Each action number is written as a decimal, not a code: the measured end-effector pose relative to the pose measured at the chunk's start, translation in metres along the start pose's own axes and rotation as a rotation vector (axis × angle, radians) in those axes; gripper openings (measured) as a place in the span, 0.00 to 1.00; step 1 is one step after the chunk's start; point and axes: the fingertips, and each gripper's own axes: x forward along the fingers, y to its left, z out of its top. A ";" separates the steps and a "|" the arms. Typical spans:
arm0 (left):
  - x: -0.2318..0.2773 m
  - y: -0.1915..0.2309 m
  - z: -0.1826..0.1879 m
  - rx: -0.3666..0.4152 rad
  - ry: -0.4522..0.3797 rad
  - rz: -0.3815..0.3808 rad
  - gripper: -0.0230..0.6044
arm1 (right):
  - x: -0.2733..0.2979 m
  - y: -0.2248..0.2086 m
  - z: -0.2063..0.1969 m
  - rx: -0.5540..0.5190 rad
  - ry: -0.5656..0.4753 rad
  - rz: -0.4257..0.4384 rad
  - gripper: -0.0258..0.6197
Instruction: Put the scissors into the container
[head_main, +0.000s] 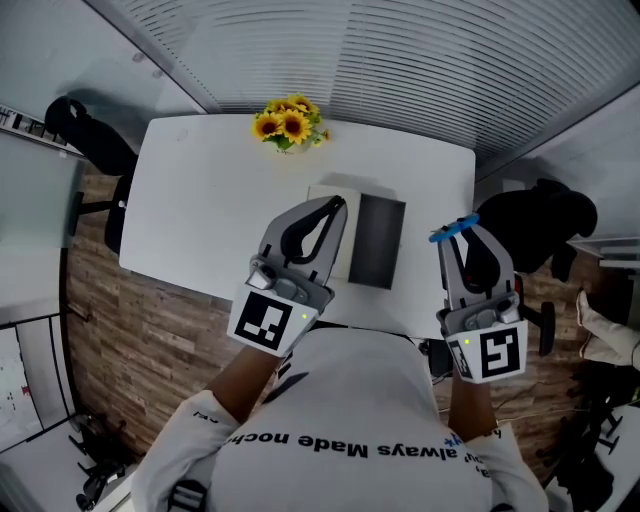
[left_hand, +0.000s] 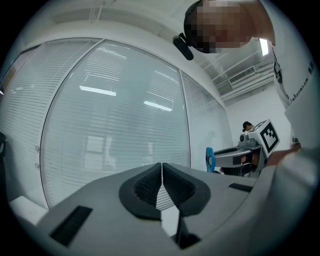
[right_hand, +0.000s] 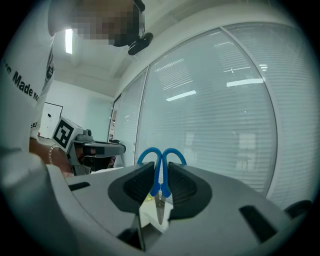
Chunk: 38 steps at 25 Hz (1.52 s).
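Observation:
Blue-handled scissors (right_hand: 161, 162) are clamped between the pads of my right gripper (right_hand: 160, 187), handles pointing outward and blades toward the camera. In the head view the right gripper (head_main: 465, 226) is raised off the right end of the white table (head_main: 200, 200), with the scissors' blue handles (head_main: 452, 230) poking out at its tip. My left gripper (head_main: 338, 204) hovers over the table's middle, shut and empty; its pads meet in the left gripper view (left_hand: 162, 186). A dark grey rectangular container (head_main: 378, 240) lies on the table just right of the left gripper. Both gripper views face window blinds.
A bunch of sunflowers (head_main: 290, 123) stands at the table's far edge. A white flat thing (head_main: 335, 190) lies beside the container, partly hidden by the left gripper. Black office chairs stand at the left (head_main: 90, 140) and at the right (head_main: 545, 225). Wooden floor surrounds the table.

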 end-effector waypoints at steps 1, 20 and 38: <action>0.000 0.000 0.000 0.001 0.000 0.002 0.08 | 0.002 0.001 -0.003 0.000 0.005 0.004 0.19; -0.002 0.005 0.000 -0.004 -0.004 0.001 0.08 | 0.029 0.018 -0.062 0.005 0.146 0.057 0.19; -0.013 0.005 -0.001 -0.006 -0.001 0.018 0.08 | 0.044 0.035 -0.129 0.051 0.288 0.101 0.18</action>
